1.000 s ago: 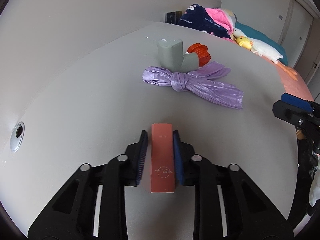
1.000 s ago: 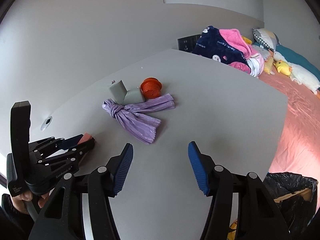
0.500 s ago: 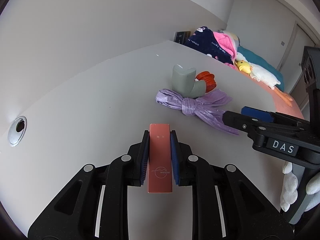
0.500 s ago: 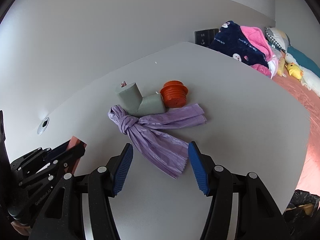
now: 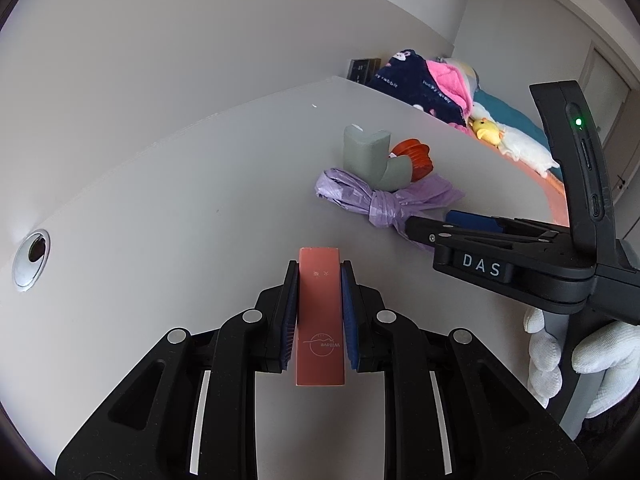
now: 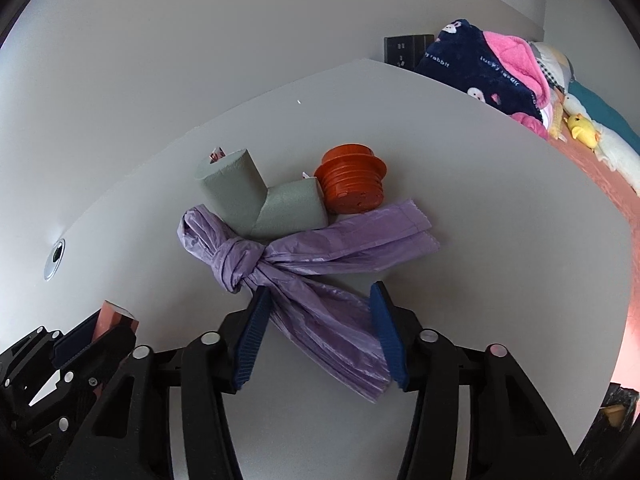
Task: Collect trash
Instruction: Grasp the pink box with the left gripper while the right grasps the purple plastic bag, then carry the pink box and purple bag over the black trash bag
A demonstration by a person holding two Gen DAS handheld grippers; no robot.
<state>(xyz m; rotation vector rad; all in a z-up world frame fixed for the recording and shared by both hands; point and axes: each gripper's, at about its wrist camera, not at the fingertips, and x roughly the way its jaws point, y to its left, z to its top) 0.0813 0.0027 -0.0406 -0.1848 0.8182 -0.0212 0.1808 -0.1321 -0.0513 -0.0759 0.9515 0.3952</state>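
My left gripper (image 5: 319,276) is shut on a slim salmon-pink box (image 5: 320,320), held just above the grey table (image 5: 160,220). A knotted purple plastic bag (image 6: 340,240) lies flat on the table. My right gripper (image 6: 319,292) is down over the bag's near tail, just past the knot. Its jaws are closing with the tail between the blue pads; the left pad (image 6: 252,332) grazes the plastic, and I see no squeeze. From the left wrist view the right gripper (image 5: 440,222) reaches in from the right onto the purple bag (image 5: 384,200).
A grey foam elbow (image 6: 256,196) and an orange ribbed spool (image 6: 352,184) sit right behind the bag. A cable hole (image 5: 32,256) is at the table's left. Bedding and plush toys (image 6: 480,68) lie beyond the far edge. A black bin bag (image 6: 616,412) shows at lower right.
My right gripper has moved forward and down onto the purple bag's tail, and its jaws have narrowed. The left gripper keeps hold of the pink box, nearly still.
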